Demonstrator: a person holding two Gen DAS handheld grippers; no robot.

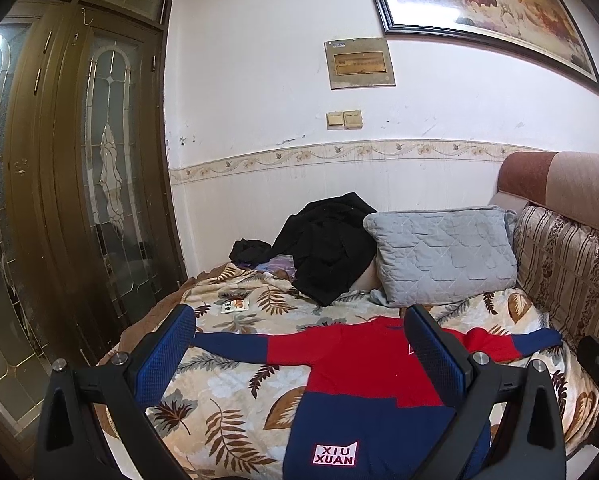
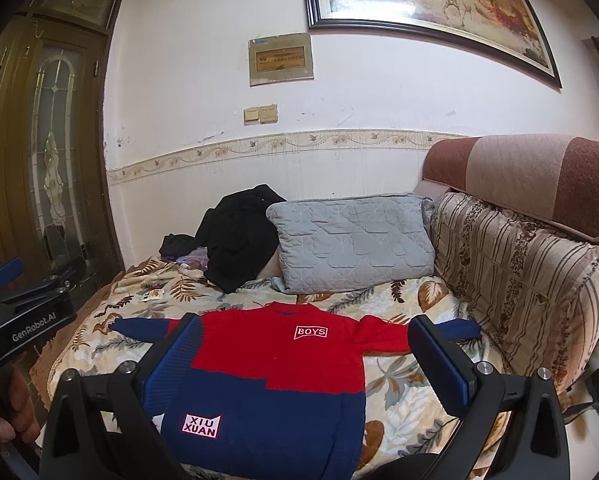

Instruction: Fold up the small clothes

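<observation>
So both grippers were spread wide, pinching nothing, hovering over the hem end: left gripper (image 1: 299, 344) nearer the navy left sleeve, right gripper (image 2: 303, 348) nearer the right one. The sweater (image 2: 275, 364) lay flat on the leaf-print blanket (image 2: 399, 384), collar pointing away, sleeves stretched sideways.

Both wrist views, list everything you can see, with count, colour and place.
Knit sweater: one, red and navy, flat on blanket, sleeves spread.
Leaf-print blanket: one, beige-brown, covering the bed.
Quilted pillow: one, grey, behind sweater.
Heap of clothes: one, black, left of pillow.
Small packet: one, white-orange, on blanket.
Striped cushion: one, brown-beige, right side.
Framed painting: one, on wall.
Wooden door: brown, left.
Left gripper: black-blue, jaws open.
Right gripper: black-blue, jaws open.
</observation>
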